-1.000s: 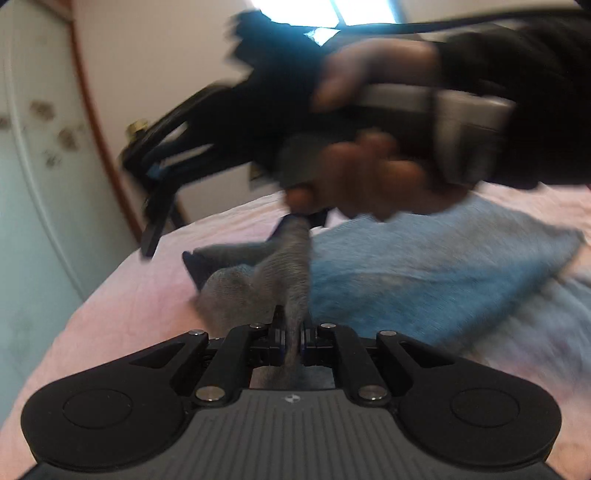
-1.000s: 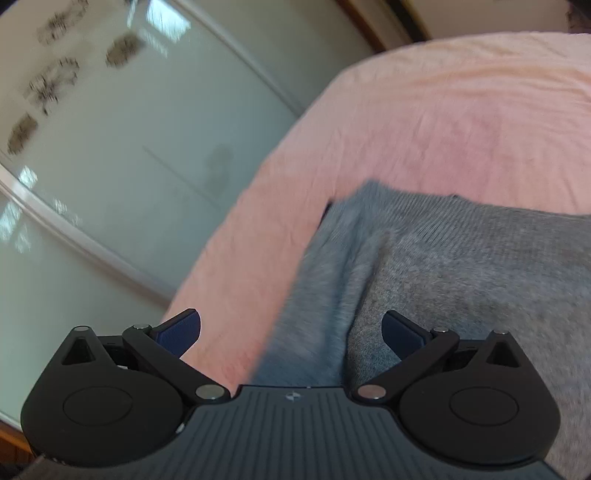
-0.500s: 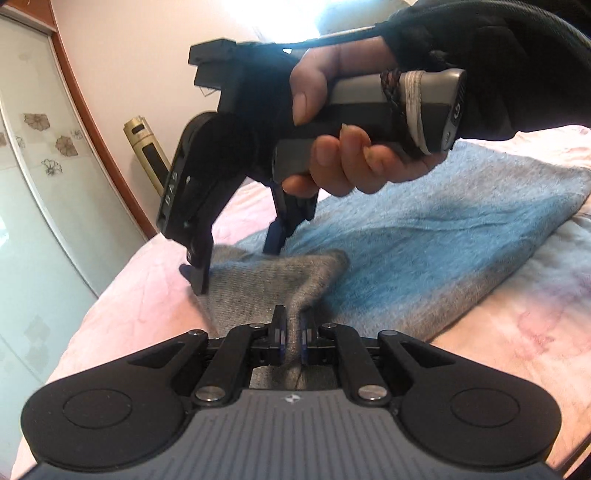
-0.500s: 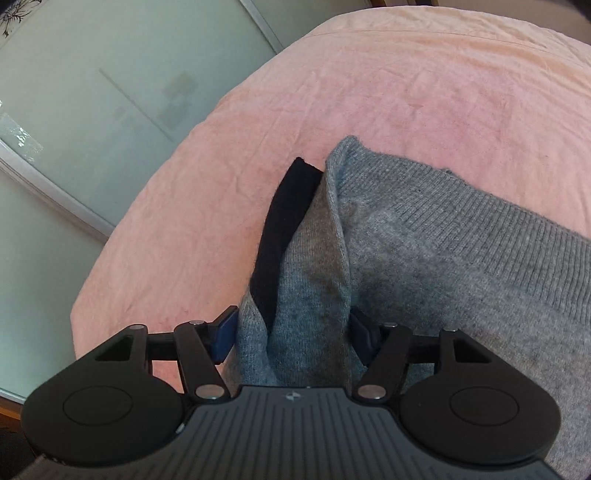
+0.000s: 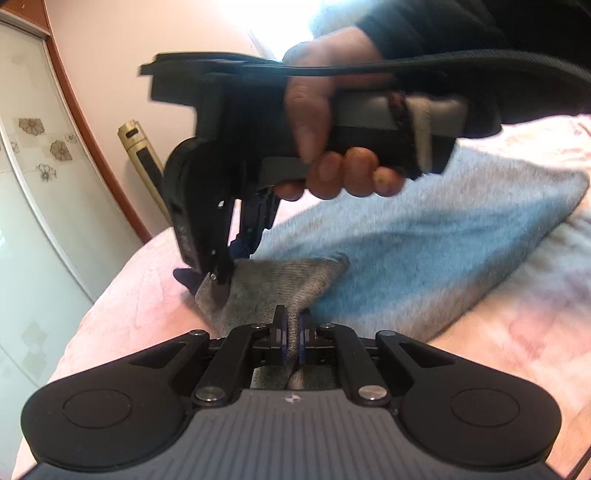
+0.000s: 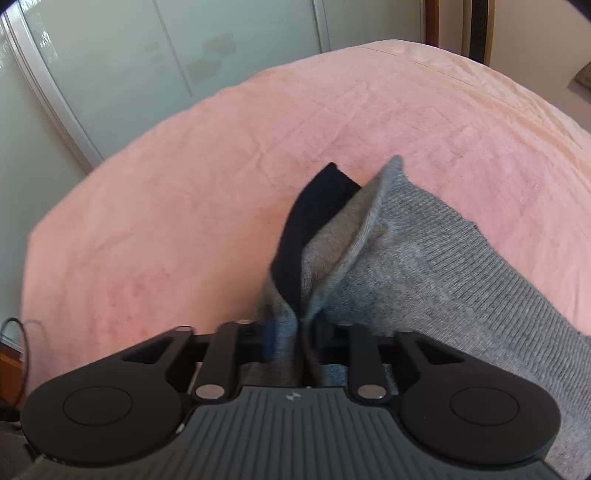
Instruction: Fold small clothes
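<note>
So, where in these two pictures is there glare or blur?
Left wrist view: window glare washes out the top, and the hand with the right tool is motion-blurred. Right wrist view: even light, slight blur on the grey garment.

Pink bed, knitwear spread across it.

Here is the bed (image 6: 207,177), covered in a soft, creased pink blanket that runs out ahead of both grippers to a rounded far edge. Lying straight on it is a grey knit garment (image 6: 461,273), its dark navy edge (image 6: 314,221) showing just ahead of the right gripper's tips. From the left gripper's view, the garment (image 5: 424,258) stretches away to the right and looks pale blue in the light.
</note>
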A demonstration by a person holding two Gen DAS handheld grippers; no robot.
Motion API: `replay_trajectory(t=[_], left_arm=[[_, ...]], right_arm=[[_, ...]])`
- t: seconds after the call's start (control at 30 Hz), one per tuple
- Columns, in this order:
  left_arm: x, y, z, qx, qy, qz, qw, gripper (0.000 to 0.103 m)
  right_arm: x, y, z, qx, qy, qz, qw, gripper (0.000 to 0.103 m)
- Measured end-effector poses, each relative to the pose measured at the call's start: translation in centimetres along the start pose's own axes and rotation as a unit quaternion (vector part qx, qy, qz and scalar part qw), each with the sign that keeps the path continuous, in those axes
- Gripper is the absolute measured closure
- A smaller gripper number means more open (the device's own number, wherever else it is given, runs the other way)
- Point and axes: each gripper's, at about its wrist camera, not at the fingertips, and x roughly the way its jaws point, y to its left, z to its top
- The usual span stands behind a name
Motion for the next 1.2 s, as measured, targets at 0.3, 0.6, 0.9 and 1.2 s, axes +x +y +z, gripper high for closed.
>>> replay_trajectory(t=[0.3,0.6,0.9,1.2], left_arm=[[-0.8,-6.3,6.1,-0.004,-0.089,-0.172,0.9812,0.098],[-0.7,-7.9,4.8,0.018,-0.063,-0.283,0.9568,0.097],[-2.4,-1.8,4.5,-0.057,-0.046,-0.360,0.9302,0.097],[4.1,6.0,4.8,-0.221,0.000,-0.298,0.9287,0.094]], right_arm=[[-13.5,-6.9,-7.8,0.066,-0.089,-0.042,0.993,0.086],[-16.6,-16.5,-20.4,0.297,-0.131,-0.009,0.946,0.068],[-14.3,-19.7,-19.4,0.359,-0.166,0.046,0.917,0.086],[-16.4,-19.1,-23.7,0.362,-0.201,-0.004,0.910,0.081]])
